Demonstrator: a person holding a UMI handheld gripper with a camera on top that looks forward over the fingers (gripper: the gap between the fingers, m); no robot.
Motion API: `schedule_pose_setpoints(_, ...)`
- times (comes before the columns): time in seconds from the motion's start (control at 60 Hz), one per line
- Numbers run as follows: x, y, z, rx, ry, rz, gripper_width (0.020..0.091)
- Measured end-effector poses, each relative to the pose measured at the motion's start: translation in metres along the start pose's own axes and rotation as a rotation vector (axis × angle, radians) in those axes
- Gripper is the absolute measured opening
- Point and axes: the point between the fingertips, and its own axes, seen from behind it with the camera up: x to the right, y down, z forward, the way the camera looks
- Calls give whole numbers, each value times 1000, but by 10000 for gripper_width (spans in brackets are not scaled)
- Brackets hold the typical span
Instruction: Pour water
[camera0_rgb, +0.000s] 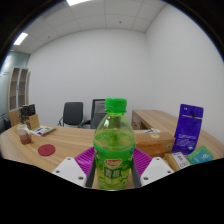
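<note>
- I see the gripper (113, 168) at the near edge of my view, its two white fingers (69, 170) angled inward, each with a magenta pad (86, 157) on its inner face.
- I see the bottle (114, 148) standing upright between the pads; both pads meet its lower sides, so I read the gripper as clenched on the bottle.
- The bottle is clear green plastic with a green screw cap (116, 105) in place, a green printed label around the middle, and green contents. Its base is hidden below my view, so I cannot tell whether it rests on anything.
- Beyond the fingers lies a light wooden table (65, 140).
- On the table, to the left of the bottle, I see a flat red disc (46, 149).
- To the right of the bottle, a purple pouch (187, 128) stands upright, with a teal packet (200, 155) lying just beside it.
- Behind the table stand two dark office chairs (72, 113), with a white wall beyond them.
</note>
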Motion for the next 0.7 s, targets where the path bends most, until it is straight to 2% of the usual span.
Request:
schedule_pose_setpoints(0.267,2,-3,1,32,3,-39,389)
schedule_pose_setpoints(0.517,-16,-8,11,-34,45,-278,387)
schedule_pose_setpoints(0.7,-77,-45,27,-70,19,-586,388)
